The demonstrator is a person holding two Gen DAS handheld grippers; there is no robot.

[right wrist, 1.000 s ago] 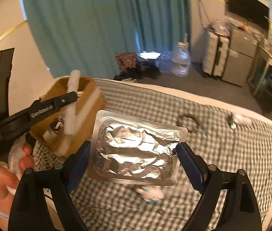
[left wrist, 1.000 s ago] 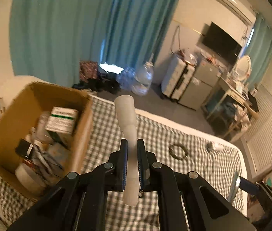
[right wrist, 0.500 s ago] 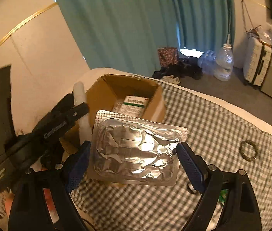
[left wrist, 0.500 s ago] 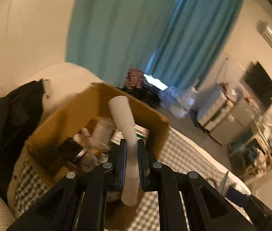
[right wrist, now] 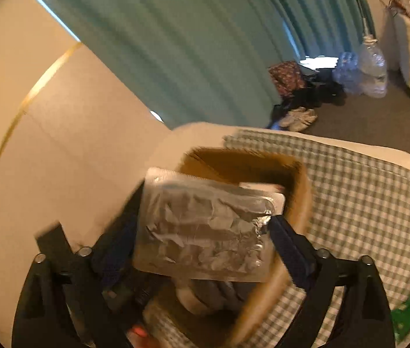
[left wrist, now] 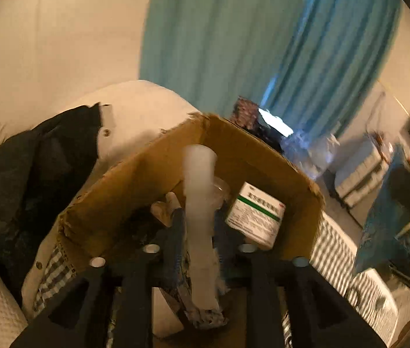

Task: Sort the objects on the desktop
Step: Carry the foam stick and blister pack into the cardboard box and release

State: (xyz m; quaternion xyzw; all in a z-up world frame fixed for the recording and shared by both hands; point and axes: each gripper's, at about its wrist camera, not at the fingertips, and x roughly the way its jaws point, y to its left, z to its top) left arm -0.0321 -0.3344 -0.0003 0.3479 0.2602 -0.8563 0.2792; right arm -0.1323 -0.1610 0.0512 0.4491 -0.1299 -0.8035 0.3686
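Note:
An open cardboard box (left wrist: 135, 185) holds a white and green carton (left wrist: 255, 214) and several small items. My left gripper (left wrist: 197, 220) is over the box with its jaws parted, and a white tube (left wrist: 199, 203) stands loose between them, its lower end in the box. My right gripper (right wrist: 205, 229) is shut on a silver foil blister pack (right wrist: 205, 229), held just above the box (right wrist: 297, 185), whose near rim shows in the right wrist view.
The box stands on a checked cloth (right wrist: 364, 203) on a bed. A dark jacket (left wrist: 25, 174) lies left of the box. A green object (right wrist: 408, 316) lies on the cloth at right. Teal curtains (left wrist: 234, 43) hang behind; bags and bottles (right wrist: 358, 72) sit on the floor.
Both grippers moved left over the box and lower. The left jaws widened around the white tube. The right gripper still holds the foil pack, now over the box.

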